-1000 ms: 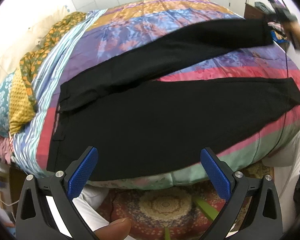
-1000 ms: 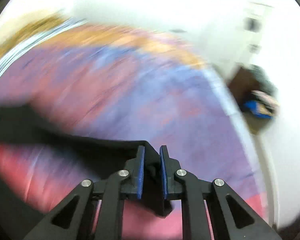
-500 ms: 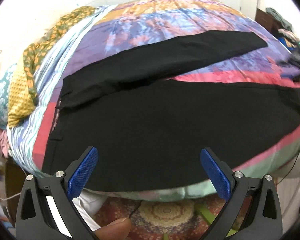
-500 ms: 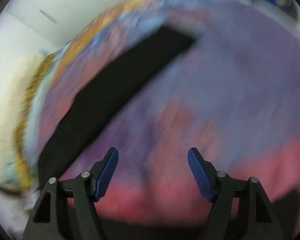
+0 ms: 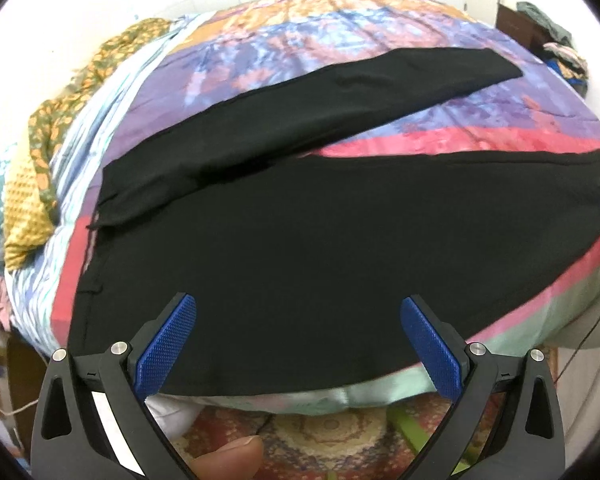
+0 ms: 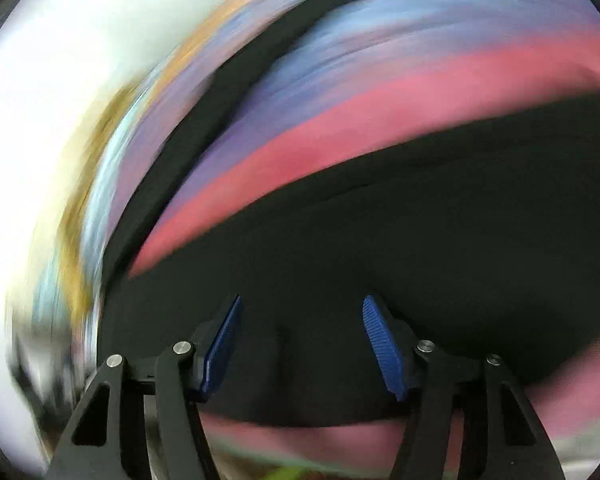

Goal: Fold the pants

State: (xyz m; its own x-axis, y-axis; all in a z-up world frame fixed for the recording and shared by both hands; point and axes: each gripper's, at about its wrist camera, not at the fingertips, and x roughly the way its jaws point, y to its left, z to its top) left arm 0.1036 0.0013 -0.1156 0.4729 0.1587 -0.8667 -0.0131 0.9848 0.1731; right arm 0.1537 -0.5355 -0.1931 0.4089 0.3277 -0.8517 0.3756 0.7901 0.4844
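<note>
The left gripper [image 5: 298,340] hangs over the near edge of the bed [image 5: 260,52], its blue pads spread wide with nothing between them; a thumb tip [image 5: 228,458] of the person shows below it. The right gripper [image 6: 300,344] has its pads apart too. They have just been closing somewhat, yet no cloth is between them; black fabric only lies beyond, in a heavily smeared view.

The pants [image 5: 300,248] are black and spread flat on the patterned bedspread [image 5: 440,136], waist towards the left, legs running right. The near leg [image 5: 380,240] lies along the bed's front edge, and the far leg [image 5: 320,100] angles away, so the two open in a V with the pink stripe showing between them.

The cloth looks thin, light and limp: it should drape and slide rather than hold a shape, and a single pinch would probably let the rest sag. It seems neither fragile nor slippery on the quilted cover. Sensible holds appear to be the waistband corner for the left gripper and a hem for the right, taken at edges where the pads can bite through the layers, so that one leg can be carried over the other.

Around the pants, crumpled yellow-patterned bedding [image 5: 40,184] is heaped at the left, well apart from the waist. A dark cabinet [image 5: 516,24] with clothes on it stands beyond the far right corner. A rug [image 5: 320,440] lies under the bed edge. Nothing rests on the pants; the chief nuisance is likely the soft cover bunching up with them.
</note>
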